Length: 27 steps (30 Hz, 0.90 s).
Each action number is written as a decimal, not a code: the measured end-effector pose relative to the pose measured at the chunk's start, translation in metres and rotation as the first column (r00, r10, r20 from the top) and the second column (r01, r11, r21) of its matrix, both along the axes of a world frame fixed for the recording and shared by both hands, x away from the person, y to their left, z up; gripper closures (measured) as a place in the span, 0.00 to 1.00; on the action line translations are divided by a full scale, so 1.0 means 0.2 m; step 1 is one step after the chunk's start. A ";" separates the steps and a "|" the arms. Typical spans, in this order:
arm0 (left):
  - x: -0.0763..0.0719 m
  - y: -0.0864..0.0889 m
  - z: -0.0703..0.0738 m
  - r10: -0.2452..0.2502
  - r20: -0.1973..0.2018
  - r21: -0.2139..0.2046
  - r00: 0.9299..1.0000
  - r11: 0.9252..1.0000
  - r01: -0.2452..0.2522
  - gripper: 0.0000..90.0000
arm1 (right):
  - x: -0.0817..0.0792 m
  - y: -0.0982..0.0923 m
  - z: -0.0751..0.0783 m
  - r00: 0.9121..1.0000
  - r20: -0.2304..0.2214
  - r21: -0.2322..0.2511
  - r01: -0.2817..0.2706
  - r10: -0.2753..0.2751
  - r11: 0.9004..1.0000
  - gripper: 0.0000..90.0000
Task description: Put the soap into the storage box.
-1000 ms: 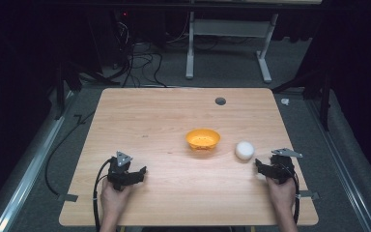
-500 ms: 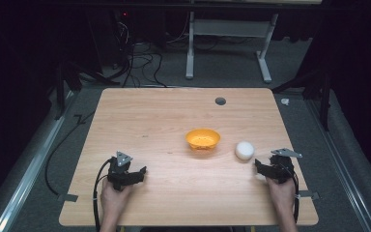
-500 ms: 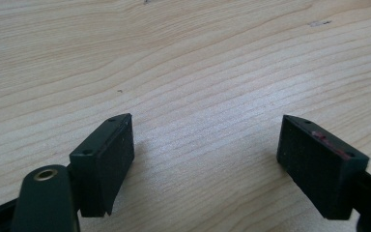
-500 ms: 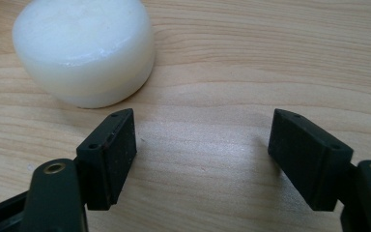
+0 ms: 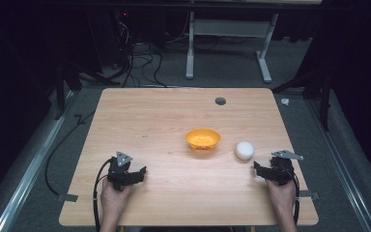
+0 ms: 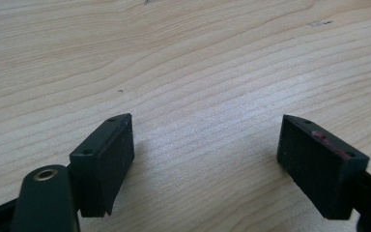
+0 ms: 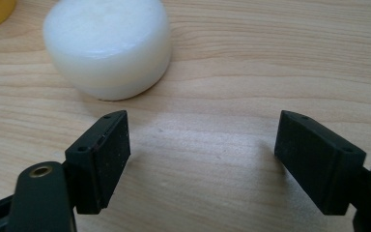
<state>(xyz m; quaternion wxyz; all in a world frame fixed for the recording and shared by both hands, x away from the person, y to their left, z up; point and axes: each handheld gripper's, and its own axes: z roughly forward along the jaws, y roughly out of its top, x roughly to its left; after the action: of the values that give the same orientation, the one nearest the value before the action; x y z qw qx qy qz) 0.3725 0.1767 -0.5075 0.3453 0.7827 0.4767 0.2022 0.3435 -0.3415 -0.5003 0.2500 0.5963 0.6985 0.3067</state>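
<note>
- White puck [image 5: 244, 150] is sitting on the table [image 5: 164, 121], just right of the orange bowl [image 5: 203, 138] and apart from it; nothing is gripping it yet.
- R gripper [image 5: 262, 170] is resting near the table's right edge, w/ the puck just ahead and to its left. In the right gripper view the puck [image 7: 107, 46] is lying beyond the left jaw, not btwn the jaws.
- R jaws have just been opening; now standing apart w/ only bare wood btwn them.
- L gripper [image 5: 137, 173] is parked at the near-left of the table, well apart from puck and bowl. In the left gripper view its jaws are spread wide over bare wood, holding nothing.
- Bowl is looking empty as far as the high view shows.
- Progress, as I'm judging it: work is barely starting. Likely job is puck into bowl, w/ R gripper getting ready for the grab.
- Still left: reaching to the puck, closing on it, lifting, carrying to the bowl, letting go.
</note>
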 end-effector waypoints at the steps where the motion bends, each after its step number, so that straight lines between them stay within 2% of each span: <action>1: 0.00 0.00 0.00 0.000 0.000 0.000 1.000 1.000 0.000 0.24 | -0.01 0.00 0.00 1.000 0.003 0.001 -0.004 0.004 1.000 0.23; 8: 0.00 0.00 0.00 0.000 0.000 0.000 1.000 1.000 0.000 0.24 | -0.04 0.02 0.03 1.000 0.020 0.001 -0.020 0.020 1.000 0.23; 17: 0.00 0.00 0.00 0.000 0.000 0.000 1.000 1.000 0.000 0.24 | -0.10 0.07 0.05 0.997 0.039 0.022 -0.070 0.069 0.997 0.23; 27: 0.00 0.00 0.00 0.000 0.000 0.000 1.000 1.000 0.000 0.24 | -0.09 0.14 0.07 0.993 0.058 0.016 -0.103 0.101 0.995 0.22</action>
<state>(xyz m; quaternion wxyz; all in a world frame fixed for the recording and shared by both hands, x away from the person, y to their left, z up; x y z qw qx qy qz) 0.3725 0.1767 -0.5075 0.3454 0.7827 0.4767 0.2022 0.3263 -0.3140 -0.4859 0.2480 0.5532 0.7177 0.3425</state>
